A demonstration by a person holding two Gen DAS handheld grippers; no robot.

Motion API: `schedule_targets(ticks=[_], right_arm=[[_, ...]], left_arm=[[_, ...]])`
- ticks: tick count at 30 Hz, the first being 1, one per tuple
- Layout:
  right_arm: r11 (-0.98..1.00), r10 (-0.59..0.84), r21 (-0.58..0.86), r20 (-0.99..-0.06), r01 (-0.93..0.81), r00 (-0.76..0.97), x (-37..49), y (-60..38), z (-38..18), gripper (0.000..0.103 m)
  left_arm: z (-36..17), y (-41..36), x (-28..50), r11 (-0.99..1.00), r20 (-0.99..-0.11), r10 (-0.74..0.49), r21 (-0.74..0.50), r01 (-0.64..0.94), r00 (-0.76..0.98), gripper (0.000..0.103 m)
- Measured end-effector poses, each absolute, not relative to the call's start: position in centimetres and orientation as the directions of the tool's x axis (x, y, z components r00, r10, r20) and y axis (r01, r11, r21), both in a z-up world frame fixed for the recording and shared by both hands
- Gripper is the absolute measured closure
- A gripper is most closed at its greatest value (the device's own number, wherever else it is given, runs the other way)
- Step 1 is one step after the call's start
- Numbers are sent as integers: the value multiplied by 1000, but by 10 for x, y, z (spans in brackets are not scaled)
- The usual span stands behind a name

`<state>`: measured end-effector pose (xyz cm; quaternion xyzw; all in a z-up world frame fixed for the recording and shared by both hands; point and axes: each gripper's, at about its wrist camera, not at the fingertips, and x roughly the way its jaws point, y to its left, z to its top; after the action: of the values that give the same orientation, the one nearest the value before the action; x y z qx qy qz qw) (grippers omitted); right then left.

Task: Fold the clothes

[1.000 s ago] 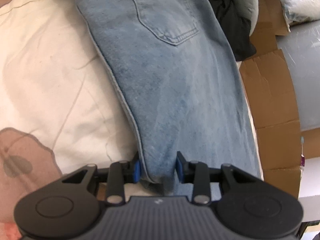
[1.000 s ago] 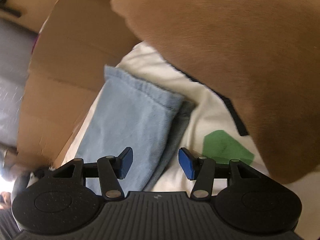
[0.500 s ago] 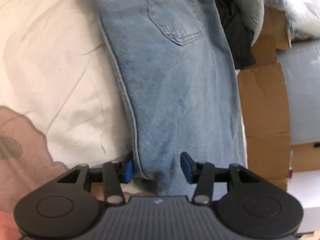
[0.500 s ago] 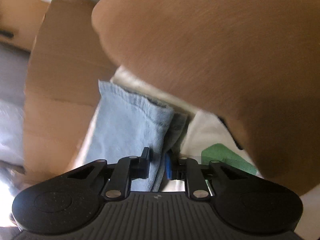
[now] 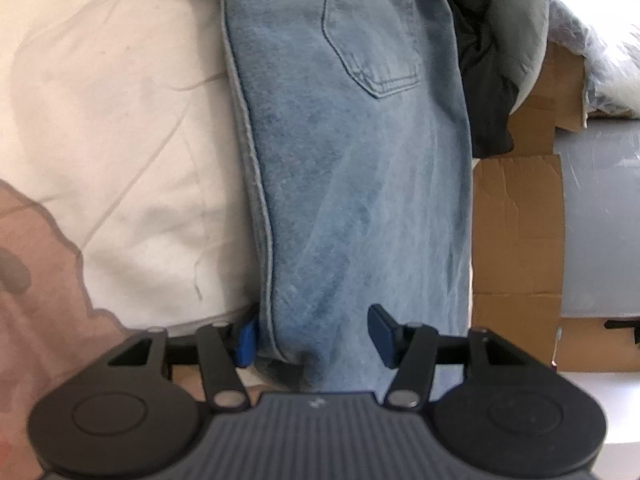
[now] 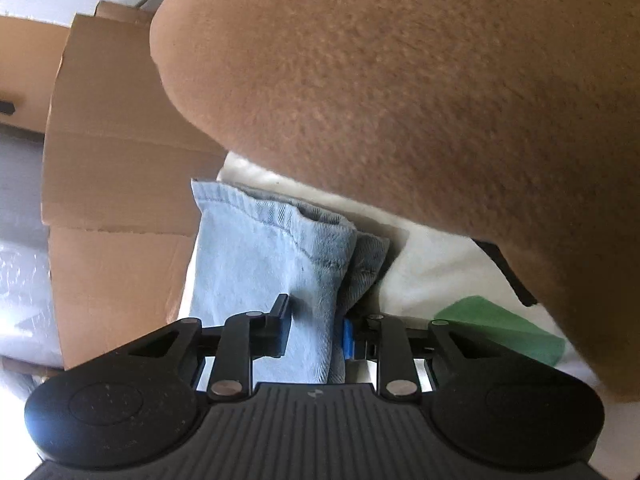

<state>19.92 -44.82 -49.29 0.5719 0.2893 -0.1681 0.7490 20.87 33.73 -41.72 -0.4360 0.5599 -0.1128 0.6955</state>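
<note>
Jeans point(image 5: 352, 184) lengthwise on white bedding point(image 5: 112, 128), pocket up. Left gripper point(image 5: 314, 338): wider than second ago, pads now loose around fold edge, no squeeze. Right gripper point(image 6: 314, 330): snapped onto hem point(image 6: 272, 248) half second back, jaws now opening, denim between. Probably regrip before next fold. Faded blue, flat, halved.

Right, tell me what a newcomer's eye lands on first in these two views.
In the left wrist view, pale blue jeans run up the middle over a cream sheet, their near end between the fingers of the left claw. In the right wrist view, a bare limb fills the upper right, above the hem the opening right claw straddles.
</note>
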Motion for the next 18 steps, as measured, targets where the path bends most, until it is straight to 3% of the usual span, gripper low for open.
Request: schedule_targets(ticks=[4,11,18], right_arm=[[297,65,779,-593,552,803,200,-445,-487,75],[311,93,771,-607,556,789,210,-438,-498,72],[320,134,779,-601,539,788,217,-427,-506,73]], left_arm=[[-418,339,209,592,-682,-634,-731,-340,363,51],[-421,342,203,596,-689,-622,-725,-345,371,64],[-419,343,201,613,-698,-613,-716,-335,370,64]])
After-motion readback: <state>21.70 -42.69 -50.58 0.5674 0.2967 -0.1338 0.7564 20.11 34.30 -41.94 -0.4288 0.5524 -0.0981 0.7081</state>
